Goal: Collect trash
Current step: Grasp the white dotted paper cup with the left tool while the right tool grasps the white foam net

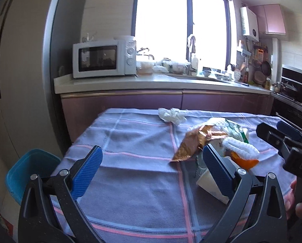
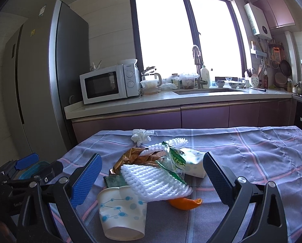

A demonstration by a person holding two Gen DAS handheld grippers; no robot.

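Observation:
A heap of trash lies on the purple checked tablecloth [image 2: 252, 158]: a paper cup on its side [image 2: 122, 212], white foam netting [image 2: 155, 180], an orange peel [image 2: 184, 203], a brown foil wrapper [image 1: 191, 143], a green-printed bag [image 2: 176, 159] and a crumpled tissue [image 1: 172, 115]. My right gripper [image 2: 152, 171] is open, its fingers straddling the heap just above the cup and netting. My left gripper [image 1: 151, 162] is open over bare cloth left of the heap, its right finger beside the cup [image 1: 208, 184]. The right gripper [image 1: 280, 141] shows at the left wrist view's right edge.
A blue bin [image 1: 29, 172] stands on the floor by the table's left side. Behind the table run a counter [image 2: 171, 101] with a microwave [image 2: 110, 84], sink and dishes, a tall fridge [image 2: 39, 81] at left, and an oven at right.

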